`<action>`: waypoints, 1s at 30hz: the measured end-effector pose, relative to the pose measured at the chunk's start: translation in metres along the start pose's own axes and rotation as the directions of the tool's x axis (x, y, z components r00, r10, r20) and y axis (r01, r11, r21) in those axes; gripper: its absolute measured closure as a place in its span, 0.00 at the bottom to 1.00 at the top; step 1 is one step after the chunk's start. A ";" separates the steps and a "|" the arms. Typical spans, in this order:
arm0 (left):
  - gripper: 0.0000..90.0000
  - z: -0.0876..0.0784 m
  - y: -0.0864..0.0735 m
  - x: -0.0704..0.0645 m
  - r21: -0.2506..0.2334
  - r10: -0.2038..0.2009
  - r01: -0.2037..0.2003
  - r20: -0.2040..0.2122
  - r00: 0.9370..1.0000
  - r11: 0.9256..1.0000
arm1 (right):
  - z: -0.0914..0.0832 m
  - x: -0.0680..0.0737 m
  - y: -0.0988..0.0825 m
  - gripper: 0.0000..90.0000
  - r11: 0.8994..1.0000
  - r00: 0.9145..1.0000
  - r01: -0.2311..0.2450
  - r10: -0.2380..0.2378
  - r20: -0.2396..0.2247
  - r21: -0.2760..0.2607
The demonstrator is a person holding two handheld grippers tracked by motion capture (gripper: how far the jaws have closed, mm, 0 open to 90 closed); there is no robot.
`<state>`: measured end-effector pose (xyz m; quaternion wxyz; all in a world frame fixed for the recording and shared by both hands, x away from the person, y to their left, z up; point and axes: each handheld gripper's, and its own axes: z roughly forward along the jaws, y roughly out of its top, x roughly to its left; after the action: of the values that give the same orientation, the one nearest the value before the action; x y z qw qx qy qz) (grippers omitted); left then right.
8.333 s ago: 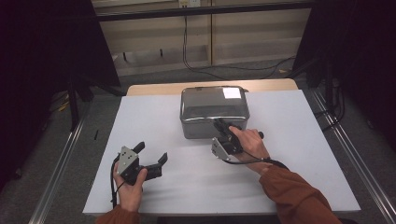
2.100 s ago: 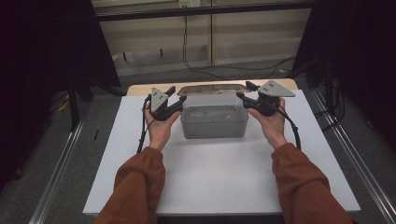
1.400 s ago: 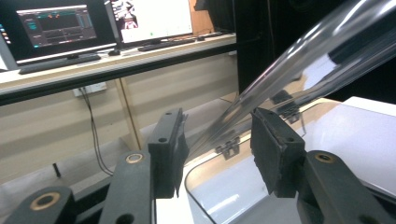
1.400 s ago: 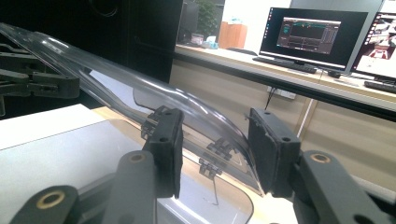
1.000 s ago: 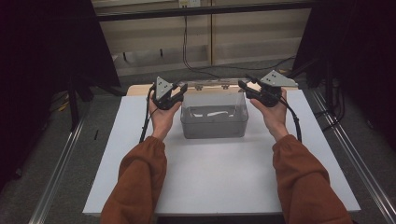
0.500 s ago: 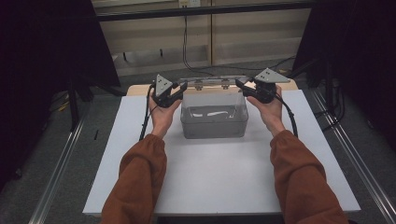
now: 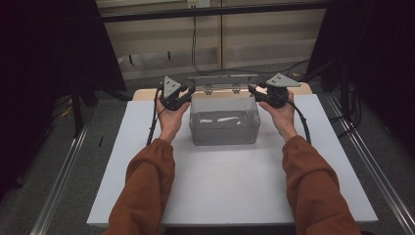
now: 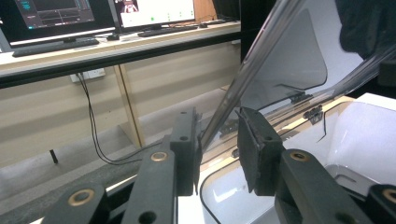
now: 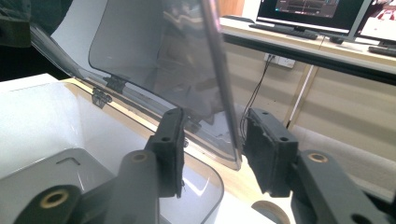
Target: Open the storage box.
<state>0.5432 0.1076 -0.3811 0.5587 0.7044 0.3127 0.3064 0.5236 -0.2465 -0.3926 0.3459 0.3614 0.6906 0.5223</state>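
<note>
A grey see-through box [image 7: 223, 132] stands at the far middle of the white table [image 7: 225, 191], its hinged lid [image 7: 222, 81] raised and leaning back. My left gripper [image 7: 188, 93] is at the lid's left side edge and my right gripper [image 7: 254, 90] at its right side edge. In the left gripper view the lid [image 8: 289, 60] edge runs down between the jaws of the left gripper [image 8: 218, 149]; they have just been closing, and a gap still shows on one side. In the right gripper view the lid [image 9: 154, 51] edge stands between the right gripper's [image 9: 212, 149] jaws with gaps on both sides.
Two small hinges [image 9: 100, 95] join the lid to the box's far rim. Metal rails [image 7: 58, 186] run along both sides of the table. Beyond the table stand a desk with monitors [image 8: 56, 11] and hanging cables [image 8: 91, 116].
The lid, shut in the earliest frame, now stands raised with a gripper at each side edge. Over the last second the right hand has sunk a little and the lid leans further back.
</note>
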 end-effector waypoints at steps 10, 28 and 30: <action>0.78 0.006 -0.001 0.003 -0.001 -0.018 0.018 -0.002 1.000 1.000 | 0.009 -0.006 -0.002 0.75 1.000 1.000 -0.015 0.015 0.000 -0.022; 0.77 0.023 -0.016 0.014 0.093 -0.088 0.087 0.009 0.996 0.992 | 0.014 -0.011 0.001 0.80 0.999 0.999 -0.046 0.046 0.002 -0.026; 0.77 0.025 -0.018 0.013 0.095 -0.098 0.097 0.004 0.995 0.991 | 0.015 -0.012 0.000 0.80 0.998 0.999 -0.054 0.054 0.000 -0.027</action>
<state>0.5691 0.1061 -0.4021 0.5404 0.7151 0.3587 0.2605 0.5421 -0.2499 -0.3940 0.3368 0.3755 0.6734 0.5405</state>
